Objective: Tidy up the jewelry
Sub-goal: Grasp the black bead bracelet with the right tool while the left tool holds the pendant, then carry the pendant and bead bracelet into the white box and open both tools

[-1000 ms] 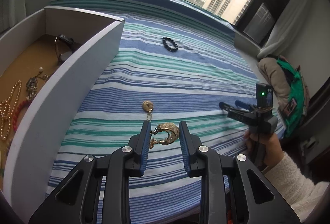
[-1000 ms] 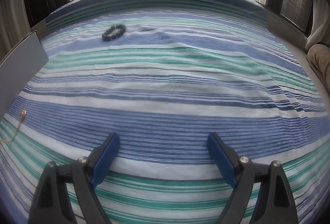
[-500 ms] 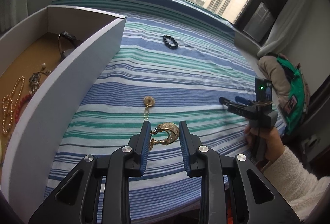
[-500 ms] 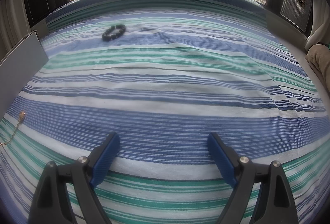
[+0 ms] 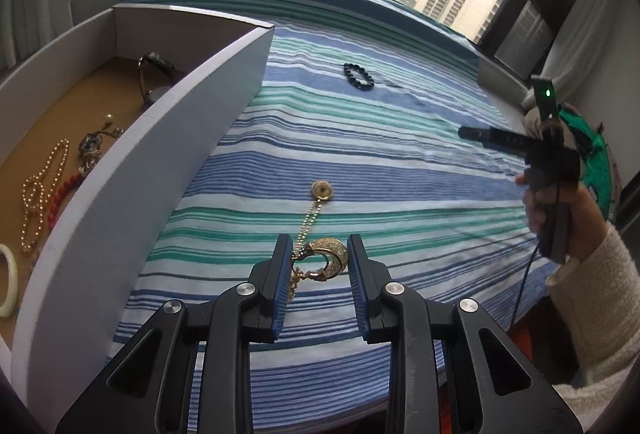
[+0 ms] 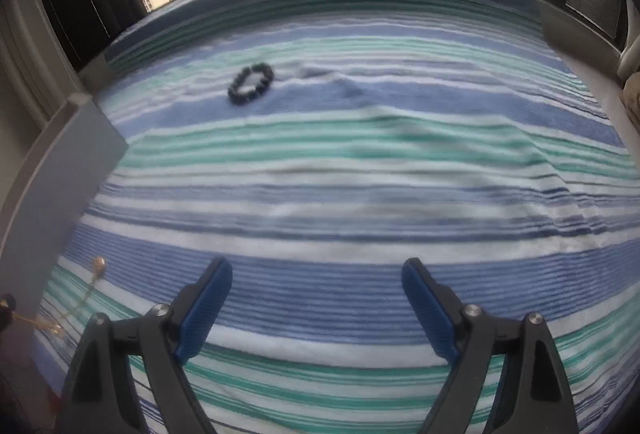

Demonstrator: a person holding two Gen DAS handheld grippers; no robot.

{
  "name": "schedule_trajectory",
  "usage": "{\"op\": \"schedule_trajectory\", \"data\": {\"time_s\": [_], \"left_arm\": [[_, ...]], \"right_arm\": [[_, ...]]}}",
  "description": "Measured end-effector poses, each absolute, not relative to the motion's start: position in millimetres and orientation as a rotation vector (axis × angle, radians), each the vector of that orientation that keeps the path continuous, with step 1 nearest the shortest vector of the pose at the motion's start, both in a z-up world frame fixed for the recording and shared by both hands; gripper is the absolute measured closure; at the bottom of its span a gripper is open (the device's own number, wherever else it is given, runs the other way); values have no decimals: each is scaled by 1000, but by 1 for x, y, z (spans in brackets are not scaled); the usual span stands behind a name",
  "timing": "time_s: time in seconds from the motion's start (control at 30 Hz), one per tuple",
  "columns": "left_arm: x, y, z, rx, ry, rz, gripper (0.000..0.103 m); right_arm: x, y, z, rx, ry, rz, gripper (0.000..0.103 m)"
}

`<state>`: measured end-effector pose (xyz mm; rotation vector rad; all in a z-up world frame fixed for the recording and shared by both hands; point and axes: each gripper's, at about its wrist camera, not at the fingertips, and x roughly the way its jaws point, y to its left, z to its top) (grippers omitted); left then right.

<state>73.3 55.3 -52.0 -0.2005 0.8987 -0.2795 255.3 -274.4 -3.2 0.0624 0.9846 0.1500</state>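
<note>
Gold crescent pendant (image 5: 326,260) clamped btwn left tool (image 5: 316,266) pads, above bedspread (image 5: 360,162).

Gold crescent pendant (image 5: 327,259) hangs clamped, chain trailing; black bead bracelet (image 5: 358,76) lies flat

The bedspread (image 5: 400,162) is striped in blue, teal green and white. The box (image 5: 120,202) has white walls and a tan floor. In it lie a gold bead chain (image 5: 40,194), red beads (image 5: 60,194) and a pale green bangle (image 5: 10,282). The crescent pendant (image 5: 330,260) is gold; the bracelet (image 6: 251,83) is black. The gripper pads (image 6: 204,310) are blue.
</note>
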Motion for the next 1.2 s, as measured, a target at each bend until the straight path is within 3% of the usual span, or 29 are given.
{"op": "schedule_trajectory", "data": {"time_s": [0.1,0.13,0.2,0.37,0.6,0.67,1.0,1.2], "left_arm": [[77,55,-53,-194,901,-265,76],[78,55,-54,-190,903,-260,76],[80,55,-55,-183,907,-245,76],[88,53,-62,-148,945,-189,76],[96,48,-76,-80,985,-149,76],[97,46,-77,-59,983,-140,76],[88,37,-63,-1,935,-147,76],[77,52,4,-232,880,-368,77]], "right_arm": [[311,-250,18,37,968,205,18],[334,-240,16,41,995,224,33],[378,-222,3,80,1062,263,47],[448,-169,-36,-18,1084,228,47],[467,-139,-68,-158,1103,185,51],[464,-142,-65,-158,1118,172,91],[403,-182,-15,-83,1054,231,91],[348,-182,52,-32,992,385,91]]}}
